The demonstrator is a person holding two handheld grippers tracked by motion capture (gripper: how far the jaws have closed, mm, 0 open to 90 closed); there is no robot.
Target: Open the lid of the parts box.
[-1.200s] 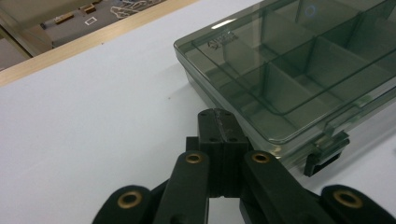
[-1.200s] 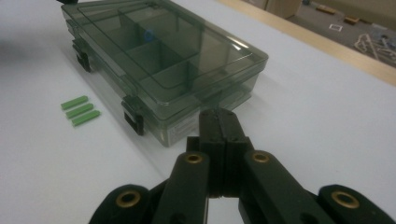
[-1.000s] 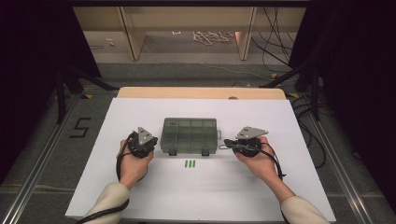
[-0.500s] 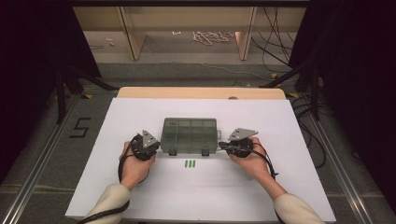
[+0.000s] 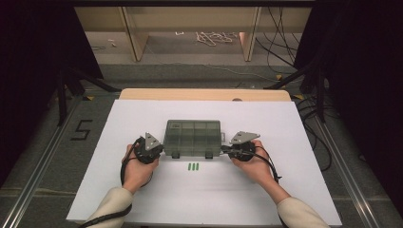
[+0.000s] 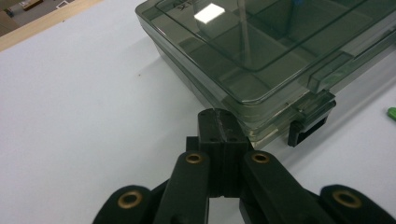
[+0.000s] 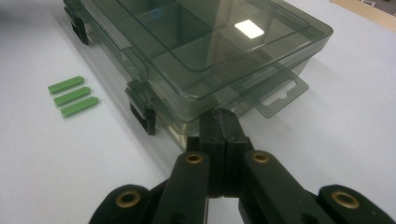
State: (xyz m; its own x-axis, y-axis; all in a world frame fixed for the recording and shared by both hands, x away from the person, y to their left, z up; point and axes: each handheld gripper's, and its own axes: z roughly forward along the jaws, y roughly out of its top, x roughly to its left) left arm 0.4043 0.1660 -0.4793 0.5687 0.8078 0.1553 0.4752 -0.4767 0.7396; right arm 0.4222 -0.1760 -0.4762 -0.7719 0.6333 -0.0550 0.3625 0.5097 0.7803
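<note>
A smoky transparent compartment box with its lid down lies in the middle of the white table sheet. My left gripper is shut, jaws together, its tip against the box's left near corner. My right gripper is shut too, its tip at the box's right near corner, next to the hang tab. Three small green bars lie side by side on the sheet just in front of the box, also seen as green bars in the right gripper view. Two black latches sit on the box's front edge.
The white sheet covers a wooden table. Beyond it are floor, shelf legs and loose cables. A "5" mark is on the floor at left. Dark stands flank the table.
Both hands have moved inward: the grippers stood a little apart from the box's ends one second ago and now their tips rest against its near corners. The box has not visibly shifted.
</note>
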